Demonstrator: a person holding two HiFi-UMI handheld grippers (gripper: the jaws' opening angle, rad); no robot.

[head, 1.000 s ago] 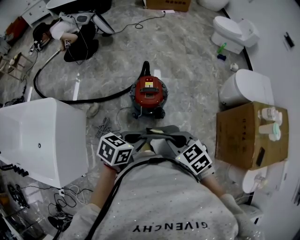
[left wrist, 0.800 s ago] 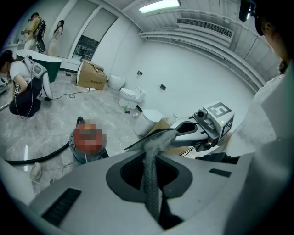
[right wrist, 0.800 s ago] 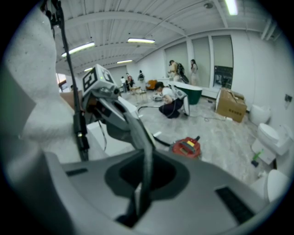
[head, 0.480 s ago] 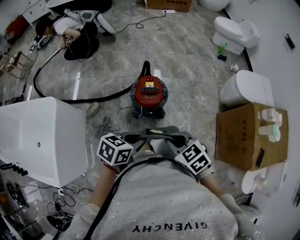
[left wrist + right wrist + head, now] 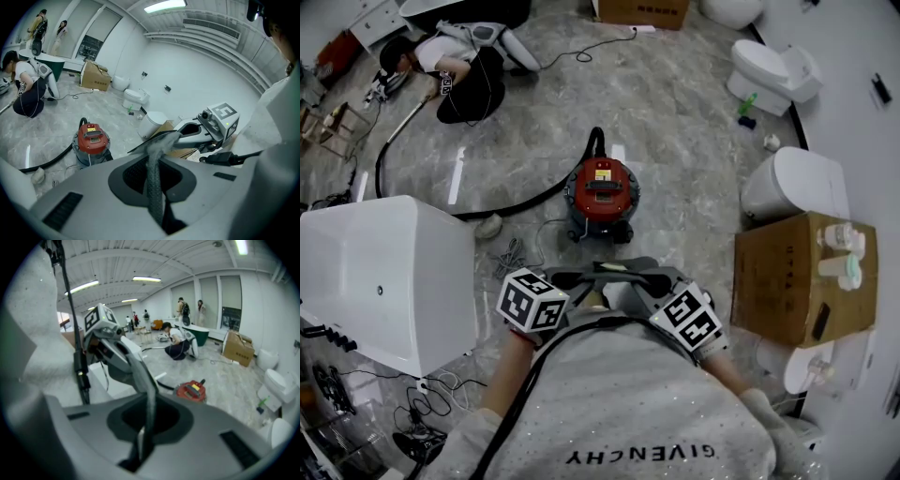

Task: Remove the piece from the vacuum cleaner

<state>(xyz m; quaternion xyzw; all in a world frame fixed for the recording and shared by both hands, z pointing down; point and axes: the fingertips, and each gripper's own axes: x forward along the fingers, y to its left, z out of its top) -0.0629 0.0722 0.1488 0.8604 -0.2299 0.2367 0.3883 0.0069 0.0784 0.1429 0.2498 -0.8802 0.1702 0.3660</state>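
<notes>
Task not started, by my read. The floor is mostly open marble. The vacuum cleaner, a red canister, stands upright on it ahead of the person, well apart from both grippers. The black hose looks plugged in at the canister's far side and runs off left. Nothing is visibly detached, and I can't tell which piece is meant. The left gripper and right gripper sit near the person's chest, tips close together. Both have jaws pressed together with nothing between. Left to do: approach, grip the piece, pull it free.
</notes>
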